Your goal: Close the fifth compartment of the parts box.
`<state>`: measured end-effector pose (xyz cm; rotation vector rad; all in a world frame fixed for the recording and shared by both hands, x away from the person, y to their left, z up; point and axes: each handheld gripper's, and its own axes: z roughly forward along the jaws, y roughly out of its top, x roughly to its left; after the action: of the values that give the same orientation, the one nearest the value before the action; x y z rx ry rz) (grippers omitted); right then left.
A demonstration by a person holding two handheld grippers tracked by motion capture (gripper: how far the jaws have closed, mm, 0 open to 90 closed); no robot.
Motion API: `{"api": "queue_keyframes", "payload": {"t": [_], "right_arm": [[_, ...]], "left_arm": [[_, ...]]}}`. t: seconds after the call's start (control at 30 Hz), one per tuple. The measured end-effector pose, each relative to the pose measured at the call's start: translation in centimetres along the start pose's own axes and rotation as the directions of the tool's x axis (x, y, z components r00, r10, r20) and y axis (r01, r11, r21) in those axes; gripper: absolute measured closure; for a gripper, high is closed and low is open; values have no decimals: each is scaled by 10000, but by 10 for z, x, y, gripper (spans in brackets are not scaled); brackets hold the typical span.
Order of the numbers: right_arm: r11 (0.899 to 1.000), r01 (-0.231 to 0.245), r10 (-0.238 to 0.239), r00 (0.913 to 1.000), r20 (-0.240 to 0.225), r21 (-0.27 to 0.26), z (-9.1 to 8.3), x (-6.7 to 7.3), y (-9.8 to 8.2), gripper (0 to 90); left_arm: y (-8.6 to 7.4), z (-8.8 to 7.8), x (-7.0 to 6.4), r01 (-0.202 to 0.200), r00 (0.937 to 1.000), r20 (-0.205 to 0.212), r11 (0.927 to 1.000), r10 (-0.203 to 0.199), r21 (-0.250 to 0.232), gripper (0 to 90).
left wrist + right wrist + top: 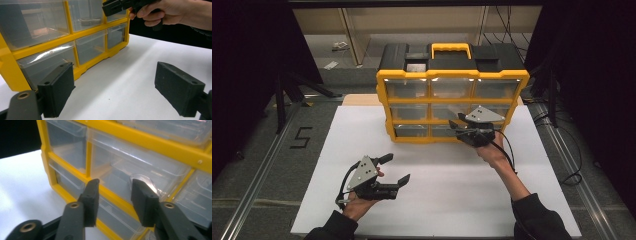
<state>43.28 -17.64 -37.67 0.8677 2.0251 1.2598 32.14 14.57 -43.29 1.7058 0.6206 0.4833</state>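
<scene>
A yellow and black drawer cabinet (452, 100) with clear plastic drawers stands at the back of the white table (437, 200). My right gripper (457, 125) is held up against its front, at the middle row of drawers. In the right gripper view its jaws (113, 192) stand partly apart with nothing between them, and a clear drawer's curved pull tab (143, 178) sits just behind the right-hand jaw. My left gripper (396, 168) hovers low over the table in front of the cabinet, wide open and empty (117, 92). The left gripper view also takes in the right gripper (112, 6) and the hand holding it.
The cabinet (72, 37) has a yellow carry handle (451, 49) on its black lid. A bottom drawer (47, 62) lies close ahead of my left gripper. Dark floor with metal rails (257, 175) and cables (572, 170) surrounds the table.
</scene>
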Motion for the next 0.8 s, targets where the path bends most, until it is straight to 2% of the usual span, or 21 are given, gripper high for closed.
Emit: {"api": "queue_keyframes", "payload": {"t": [0.13,0.4,0.63,0.8], "right_arm": [[9999,-158,158,9996,-214,-16,-5,2,3,460],[9982,-594,590,9971,-491,-62,-11,4,5,390],[9955,-948,946,9925,-769,8,-17,5,8,271],[9914,-1291,1258,9861,-1082,-237,-24,10,10,218]], "left_arm": [[0,0,0,-18,10000,0,10000,18,8,156],[0,0,0,-12,10000,-2,10000,12,-5,156],[0,0,0,-18,10000,-8,10000,18,-3,156],[0,0,0,-56,10000,-13,10000,56,18,156]]}}
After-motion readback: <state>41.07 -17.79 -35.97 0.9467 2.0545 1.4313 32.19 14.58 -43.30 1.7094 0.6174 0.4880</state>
